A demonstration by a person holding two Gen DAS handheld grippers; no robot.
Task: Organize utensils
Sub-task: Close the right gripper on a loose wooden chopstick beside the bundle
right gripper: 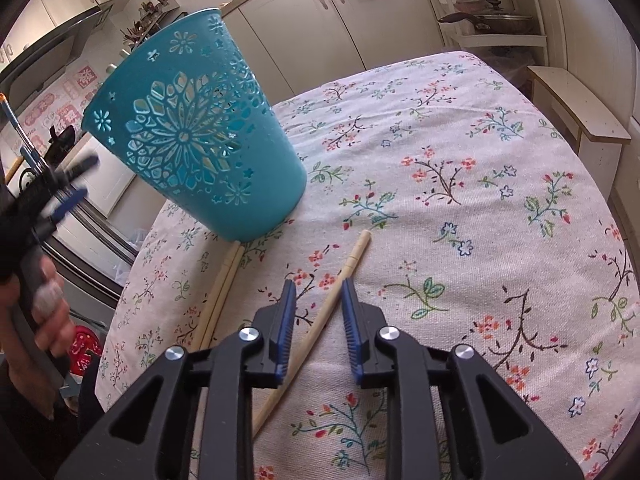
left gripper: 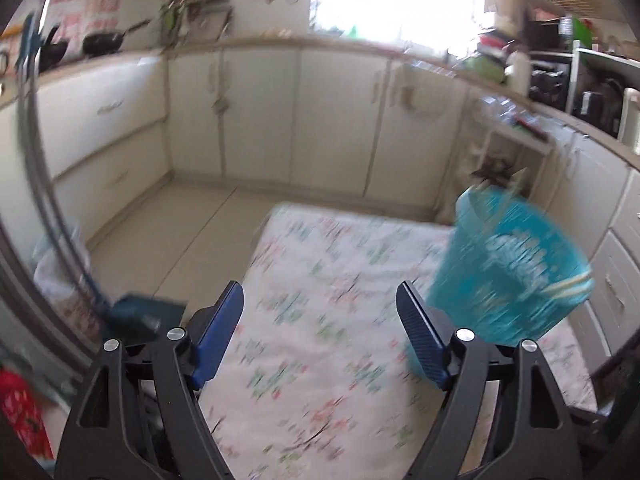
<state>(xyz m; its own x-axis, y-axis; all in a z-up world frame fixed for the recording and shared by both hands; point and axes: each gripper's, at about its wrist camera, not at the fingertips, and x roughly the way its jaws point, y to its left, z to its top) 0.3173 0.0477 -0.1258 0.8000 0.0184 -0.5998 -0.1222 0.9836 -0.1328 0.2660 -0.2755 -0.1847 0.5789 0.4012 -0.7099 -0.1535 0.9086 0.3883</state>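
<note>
Three chopsticks on a surface [right gripper: 500, 208] covered with a flowered cloth [left gripper: 320, 360], all towards its near edge. One chopstick [right gripper: 316, 328] alone, lying slantwise and passing between the fingers of the right gripper [right gripper: 318, 284]. Fingers there narrowly apart and pointing down at the cloth, the right one just against the stick, a clear gap at the left one, so no grip on it. Further left, a pair of chopsticks [right gripper: 222, 296] side by side and touching, far ends meeting the foot of a teal cup [right gripper: 192, 128]. Cup standing on the cloth beyond the right gripper and to its left, wide mouth up, wall pierced with flower cutouts. In the left wrist view, fingers of the left gripper [left gripper: 320, 296] spread wide with nothing between them, hanging over the cloth, the cup blurred just to their right. At the left edge of the right wrist view, that gripper again, blurred, a hand [right gripper: 48, 312] around its handle, off the side of the surface. Behind, pale kitchen cabinets [left gripper: 260, 112]. Cannot tell what the cup holds.
</note>
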